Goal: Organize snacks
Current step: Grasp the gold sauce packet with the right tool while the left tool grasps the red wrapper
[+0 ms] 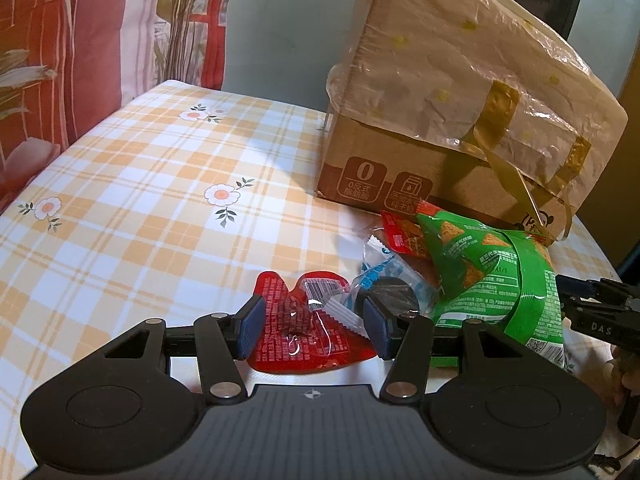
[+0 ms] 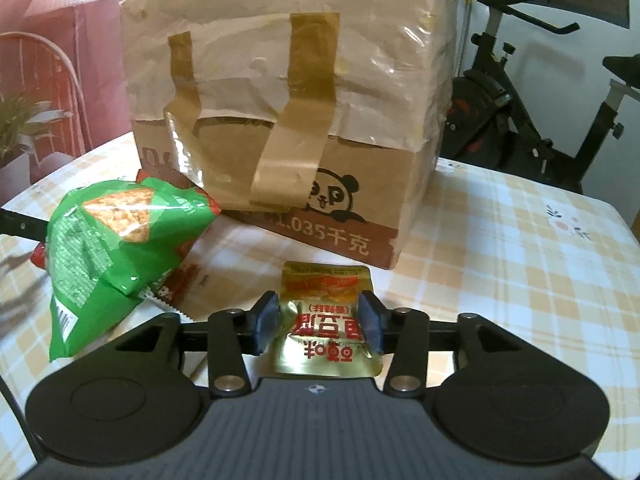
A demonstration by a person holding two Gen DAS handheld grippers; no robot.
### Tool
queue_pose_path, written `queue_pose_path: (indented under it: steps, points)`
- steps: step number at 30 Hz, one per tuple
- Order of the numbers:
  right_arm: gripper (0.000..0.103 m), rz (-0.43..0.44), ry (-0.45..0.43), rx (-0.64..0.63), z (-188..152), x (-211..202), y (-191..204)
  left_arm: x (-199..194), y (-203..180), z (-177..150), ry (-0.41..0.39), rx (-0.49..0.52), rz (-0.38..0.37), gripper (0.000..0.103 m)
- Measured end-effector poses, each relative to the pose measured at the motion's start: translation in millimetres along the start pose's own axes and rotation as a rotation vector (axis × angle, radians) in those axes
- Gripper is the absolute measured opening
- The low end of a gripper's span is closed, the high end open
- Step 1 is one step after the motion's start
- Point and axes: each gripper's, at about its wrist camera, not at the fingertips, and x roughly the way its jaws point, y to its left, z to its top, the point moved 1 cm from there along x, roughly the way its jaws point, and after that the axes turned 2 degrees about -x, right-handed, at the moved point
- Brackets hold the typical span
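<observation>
A red snack packet with a clear window sits crumpled between the blue pads of my left gripper, which is shut on it. Just beyond lie a blue-and-white biscuit packet, a small red packet and a green chip bag. In the right wrist view, my right gripper is shut on a gold foil packet with red print, which buckles between the pads. The green chip bag lies to its left.
A large cardboard box, wrapped in paper and brown tape, stands behind the snacks on the orange checked tablecloth. A floral curtain hangs at the far left. An exercise bike stands past the table's right side.
</observation>
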Motion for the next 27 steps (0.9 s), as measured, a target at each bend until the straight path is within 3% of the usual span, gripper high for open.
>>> queue_pose_path:
  steps: [13, 14, 16, 20, 27]
  points:
    - [0.068, -0.055, 0.038, 0.038, 2.0, 6.8, -7.6, 0.3, 3.0, 0.6, -0.002, -0.007, 0.005, 0.056]
    - [0.068, -0.055, 0.037, 0.034, 2.0, 6.7, -7.4, -0.5, 4.4, 1.4, -0.009, -0.013, 0.009, 0.056]
    - [0.053, -0.032, 0.026, 0.031, 2.0, 5.7, -8.2, -2.5, 7.9, 2.5, -0.023, -0.028, 0.016, 0.056]
    - [0.046, -0.008, 0.003, 0.021, 1.1, 2.3, -6.0, -3.1, 14.9, 3.9, -0.031, -0.058, 0.033, 0.056]
    - [0.044, -0.008, -0.006, 0.02, -0.1, 0.8, -2.9, 2.8, 17.6, 1.8, -0.011, -0.067, 0.032, 0.056]
